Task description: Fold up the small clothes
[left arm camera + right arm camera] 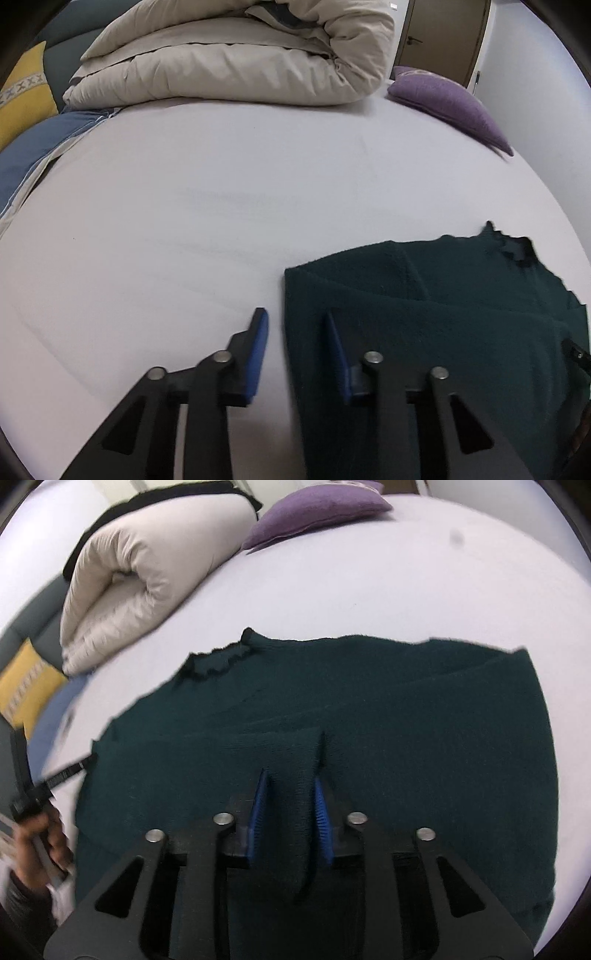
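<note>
- The dark green garment is lying flat on the white bed sheet, well short of the rolled beige duvet; its long axis is running sideways, with the frilled neckline pointing toward the duvet.
- The right gripper is pinching a raised ridge of the garment; a thin bite may be risking slippage or dragging the whole piece askew.
- The left gripper is hanging with its jaws apart, straddling the garment's edge on the side away from the purple cushion, holding nothing.

A folded beige duvet lies on the white bed, a purple cushion beside it; yellow pillow and wooden door beyond.
</note>
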A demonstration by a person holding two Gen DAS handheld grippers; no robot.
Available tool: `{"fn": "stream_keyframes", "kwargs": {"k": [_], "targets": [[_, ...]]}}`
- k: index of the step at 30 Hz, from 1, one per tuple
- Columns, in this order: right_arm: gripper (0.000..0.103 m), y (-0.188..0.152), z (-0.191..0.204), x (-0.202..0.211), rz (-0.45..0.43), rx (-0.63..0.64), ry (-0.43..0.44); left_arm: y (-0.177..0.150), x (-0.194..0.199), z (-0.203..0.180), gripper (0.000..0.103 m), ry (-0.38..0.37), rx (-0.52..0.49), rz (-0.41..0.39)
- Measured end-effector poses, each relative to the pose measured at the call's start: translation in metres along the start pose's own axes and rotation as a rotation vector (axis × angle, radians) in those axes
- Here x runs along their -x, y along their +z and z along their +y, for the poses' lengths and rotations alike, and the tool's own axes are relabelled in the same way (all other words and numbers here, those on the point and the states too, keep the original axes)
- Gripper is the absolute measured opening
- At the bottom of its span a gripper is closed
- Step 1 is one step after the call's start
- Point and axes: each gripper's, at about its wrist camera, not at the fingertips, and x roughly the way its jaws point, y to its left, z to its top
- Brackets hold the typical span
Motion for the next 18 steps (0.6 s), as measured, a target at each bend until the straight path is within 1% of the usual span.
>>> {"fn": "stream_keyframes", "kwargs": {"k": [1,2,4,6,8,9,10,11,13,15,16,18], "targets": [[0.011,0.001,0.002,-0.001,-0.003,0.014,-0.019,-0.001,-0.001,-0.004,0.018,0.007,-0.022,-0.007],[0.007,0.001,0.001,-0.001,-0.007,0.014,-0.025,-0.001,0.0,-0.008,0.015,0.021,-0.037,-0.013],[0.006,0.003,0.002,0.004,-0.033,0.02,-0.042,-0.002,0.003,-0.01,0.01,0.036,-0.052,-0.028],[0.006,0.002,0.008,0.016,-0.078,0.037,-0.048,-0.004,0.004,-0.004,0.01,0.029,-0.028,-0.042],[0.006,0.002,0.012,0.022,-0.11,0.048,-0.049,-0.007,0.0,-0.001,0.01,0.032,-0.03,-0.053],[0.006,0.001,0.012,0.018,-0.103,0.055,-0.053,-0.01,-0.001,-0.001,0.011,0.046,-0.047,-0.064],[0.006,0.0,0.008,0.003,-0.057,0.053,-0.068,-0.011,-0.004,-0.005,0.011,0.07,-0.076,-0.072],[0.006,-0.002,0.004,-0.005,-0.032,0.044,-0.068,-0.011,-0.003,-0.006,0.01,0.081,-0.089,-0.075],[0.006,-0.002,0.0,-0.003,-0.048,0.026,-0.051,-0.011,0.0,-0.007,0.01,0.088,-0.103,-0.078],[0.006,0.0,0.003,0.004,-0.059,0.021,-0.058,-0.013,0.006,-0.004,0.01,0.084,-0.092,-0.086],[0.008,-0.001,0.006,0.008,-0.067,0.03,-0.064,-0.013,0.011,-0.002,0.01,0.095,-0.086,-0.094],[0.01,-0.002,0.009,0.019,-0.083,0.041,-0.072,-0.017,0.028,-0.001,0.01,0.148,-0.079,-0.123]]}}
